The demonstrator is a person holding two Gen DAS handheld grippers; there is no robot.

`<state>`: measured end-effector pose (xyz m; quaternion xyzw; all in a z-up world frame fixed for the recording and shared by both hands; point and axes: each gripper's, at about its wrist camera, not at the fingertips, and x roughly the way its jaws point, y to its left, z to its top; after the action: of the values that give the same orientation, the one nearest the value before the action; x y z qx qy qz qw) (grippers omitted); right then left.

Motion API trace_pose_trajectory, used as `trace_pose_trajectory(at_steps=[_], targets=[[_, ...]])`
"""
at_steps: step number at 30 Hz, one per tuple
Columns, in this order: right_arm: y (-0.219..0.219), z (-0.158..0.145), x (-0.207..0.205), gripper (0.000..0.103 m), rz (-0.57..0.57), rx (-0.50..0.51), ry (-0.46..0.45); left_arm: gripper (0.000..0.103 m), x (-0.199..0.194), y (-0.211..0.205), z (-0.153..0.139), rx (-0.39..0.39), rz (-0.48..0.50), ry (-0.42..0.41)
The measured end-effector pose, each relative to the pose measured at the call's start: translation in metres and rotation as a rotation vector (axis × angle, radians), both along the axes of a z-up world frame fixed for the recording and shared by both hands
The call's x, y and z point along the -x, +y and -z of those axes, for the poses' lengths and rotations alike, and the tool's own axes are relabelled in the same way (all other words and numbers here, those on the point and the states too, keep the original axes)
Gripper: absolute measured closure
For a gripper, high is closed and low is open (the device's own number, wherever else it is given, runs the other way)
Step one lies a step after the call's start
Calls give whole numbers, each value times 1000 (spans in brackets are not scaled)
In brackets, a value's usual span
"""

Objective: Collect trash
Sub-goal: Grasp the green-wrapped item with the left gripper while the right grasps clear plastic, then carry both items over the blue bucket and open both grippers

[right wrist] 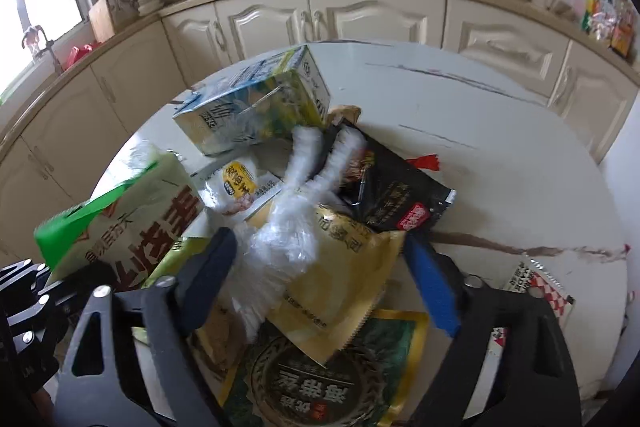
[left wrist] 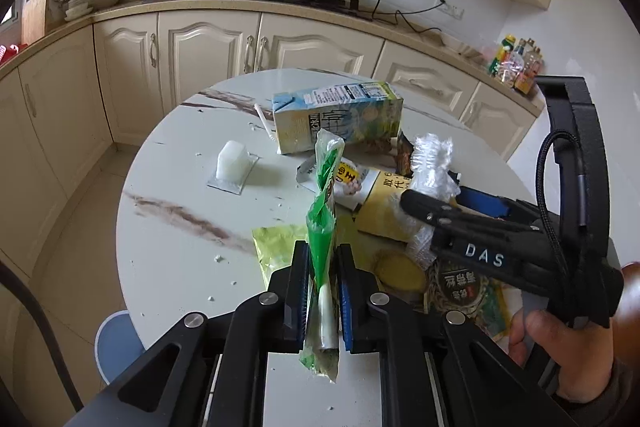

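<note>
Room: kitchen, cream cabinets running behind a round white table (left wrist: pixel 168 235) that is carrying the litter.
Left gripper (left wrist: pixel 323 259): jaws standing narrow, pinching a green wrapper (left wrist: pixel 325 211) upright at lower centre of the left view.
Right gripper (right wrist: pixel 320 259): jaws standing fairly wide, straddling crumpled clear plastic (right wrist: pixel 288 239) at the middle of the right view; pads not pressing on it yet.
Step in hand: one piece is being held, a second is being lined up, by my judgement.
Next move: the right jaws are needing to close on the plastic alone, without catching the yellow packet (right wrist: pixel 340 287) lying under it.
Other trash: carton (left wrist: pixel 340 119) lying on its side at upper centre; black packet (right wrist: pixel 396 195) right of the plastic; straw (left wrist: pixel 265 123) and white blister pack (left wrist: pixel 234 165) sitting apart to the left.
In the way: packets are overlapping in one heap, so a grab is likely dragging neighbours along.
Bin: none showing in either view.
</note>
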<state>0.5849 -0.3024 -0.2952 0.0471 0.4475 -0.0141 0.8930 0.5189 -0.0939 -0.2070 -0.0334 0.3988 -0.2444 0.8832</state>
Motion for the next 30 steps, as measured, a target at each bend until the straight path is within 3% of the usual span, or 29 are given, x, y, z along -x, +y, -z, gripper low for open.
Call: trace_pose_trajectory(at_steps=[1, 2, 3, 4, 6, 12, 21, 25, 30], targets=[[-1, -1, 2, 39, 5, 8, -6, 94, 3, 2, -2, 10, 6, -2], [-3, -2, 4, 53, 4, 2, -16, 94, 4, 3, -2, 18, 7, -2], [-5, -4, 6, 60, -1, -10, -25, 94, 7, 5, -4, 27, 9, -5], [-7, -5, 7, 60, 0, -16, -26, 94, 8, 6, -5, 36, 11, -11], [-9, -7, 11, 76, -8, -30, -34, 94, 15, 10, -11, 57, 24, -30], [-12, -21, 24, 80, 5, -27, -78, 94, 31, 21, -25, 104, 43, -72], [19, -85, 53, 80, -8, 26, -237, 94, 66, 66, -54, 186, 0, -151], [56, -113, 61, 80, -95, -3, -286, 94, 84, 98, -61, 217, -32, -185], [130, -115, 59, 80, -249, -50, -281, 94, 115, 158, -61, 213, -125, -213]])
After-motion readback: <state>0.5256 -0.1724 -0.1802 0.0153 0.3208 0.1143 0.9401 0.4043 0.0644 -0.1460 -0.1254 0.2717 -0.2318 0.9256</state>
